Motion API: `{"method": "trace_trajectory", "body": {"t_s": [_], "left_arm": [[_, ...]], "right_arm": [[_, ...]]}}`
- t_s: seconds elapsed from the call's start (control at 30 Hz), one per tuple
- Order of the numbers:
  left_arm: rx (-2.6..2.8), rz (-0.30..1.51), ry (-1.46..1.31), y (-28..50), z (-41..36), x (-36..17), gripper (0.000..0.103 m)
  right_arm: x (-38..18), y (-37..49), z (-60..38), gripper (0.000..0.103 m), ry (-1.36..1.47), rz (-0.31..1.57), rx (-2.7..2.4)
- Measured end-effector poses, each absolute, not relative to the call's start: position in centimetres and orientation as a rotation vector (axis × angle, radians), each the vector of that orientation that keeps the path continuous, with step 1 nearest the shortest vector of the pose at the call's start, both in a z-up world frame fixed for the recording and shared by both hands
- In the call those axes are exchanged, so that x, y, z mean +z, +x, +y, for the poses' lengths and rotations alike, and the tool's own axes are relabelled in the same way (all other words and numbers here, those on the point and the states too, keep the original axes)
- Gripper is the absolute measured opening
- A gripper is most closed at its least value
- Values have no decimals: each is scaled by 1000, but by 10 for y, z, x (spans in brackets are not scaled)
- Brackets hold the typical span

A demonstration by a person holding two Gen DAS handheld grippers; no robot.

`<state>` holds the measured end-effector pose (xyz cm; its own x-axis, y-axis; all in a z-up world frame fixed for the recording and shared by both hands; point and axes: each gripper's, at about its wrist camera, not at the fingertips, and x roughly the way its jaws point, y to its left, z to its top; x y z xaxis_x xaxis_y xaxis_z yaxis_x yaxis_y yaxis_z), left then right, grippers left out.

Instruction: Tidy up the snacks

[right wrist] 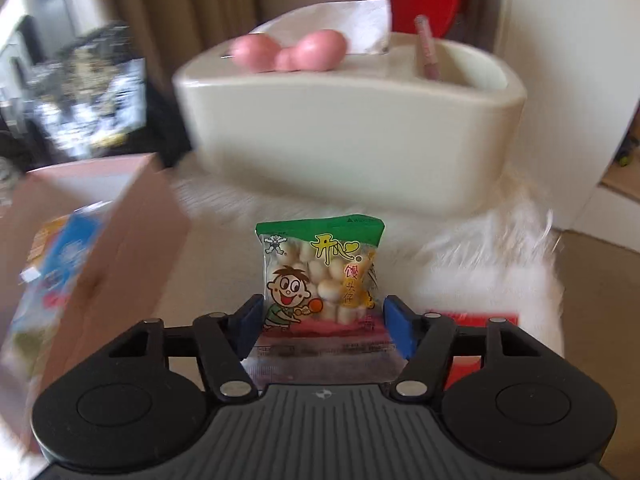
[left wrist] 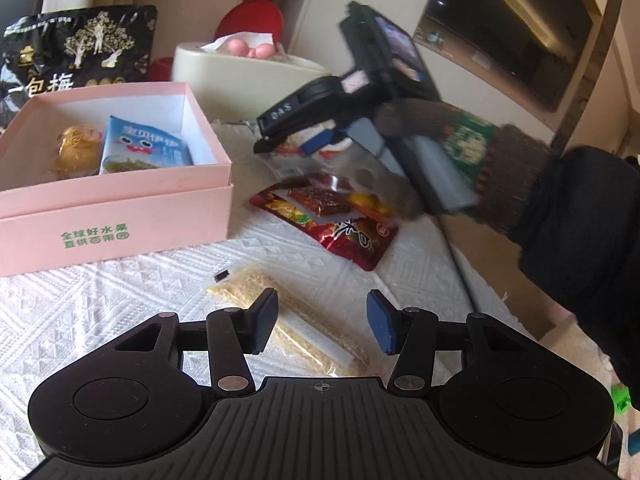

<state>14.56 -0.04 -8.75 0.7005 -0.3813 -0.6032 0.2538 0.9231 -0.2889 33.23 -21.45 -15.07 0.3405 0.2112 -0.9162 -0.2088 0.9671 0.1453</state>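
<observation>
We find the right gripper (right wrist: 323,320) closed on a small green-topped biscuit packet (right wrist: 322,276), its blue pads pressing the packet's two side edges; the packet stands upright between them, clear of the table. In the left wrist view the same gripper (left wrist: 288,146) hangs, blurred, just beyond the right wall of the pink box (left wrist: 120,208), above the loose snacks. We judge this grip by the edges to be chosen so the packet can be dropped flat into the box, which is the next step.

The left gripper (left wrist: 322,322) stands wide open and holds nothing. It hovers over a clear packet of pale crumbly bars (left wrist: 292,320) lying flat on the cloth, one pad to each side, neither seen to touch it. We take this as a line-up for the following pick.

The box is open and already holds a blue sachet (left wrist: 144,148) and a gold-wrapped sweet (left wrist: 78,152). A red foil packet (left wrist: 332,216) lies on the cloth to its right, not yet stowed. A large black snack bag (left wrist: 76,48) stands behind the box.

The table carries a white cloth (left wrist: 100,300) with a raised diamond weave, fringed at its edge. A cream tissue holder (right wrist: 352,120) with a pink bow sits at the back. Curtains and a dark screen on the wall (left wrist: 508,36) lie behind it.
</observation>
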Motion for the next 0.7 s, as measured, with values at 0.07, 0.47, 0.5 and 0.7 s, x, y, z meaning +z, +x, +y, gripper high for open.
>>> {"method": "trace_trajectory", "body": {"t_s": [0.07, 0.47, 0.5, 0.7], "left_arm": [[-356, 708, -182, 144, -4, -86, 54], [-280, 714, 55, 127, -31, -88, 56], [-271, 716, 58, 125, -27, -88, 57], [-147, 746, 57, 113, 8, -88, 54]], "right_arm": [[-136, 308, -216, 62, 20, 1190, 326], [1, 198, -245, 61, 103, 903, 397], [1, 191, -246, 62, 87, 912, 391], [-48, 132, -242, 62, -3, 1029, 352]]}}
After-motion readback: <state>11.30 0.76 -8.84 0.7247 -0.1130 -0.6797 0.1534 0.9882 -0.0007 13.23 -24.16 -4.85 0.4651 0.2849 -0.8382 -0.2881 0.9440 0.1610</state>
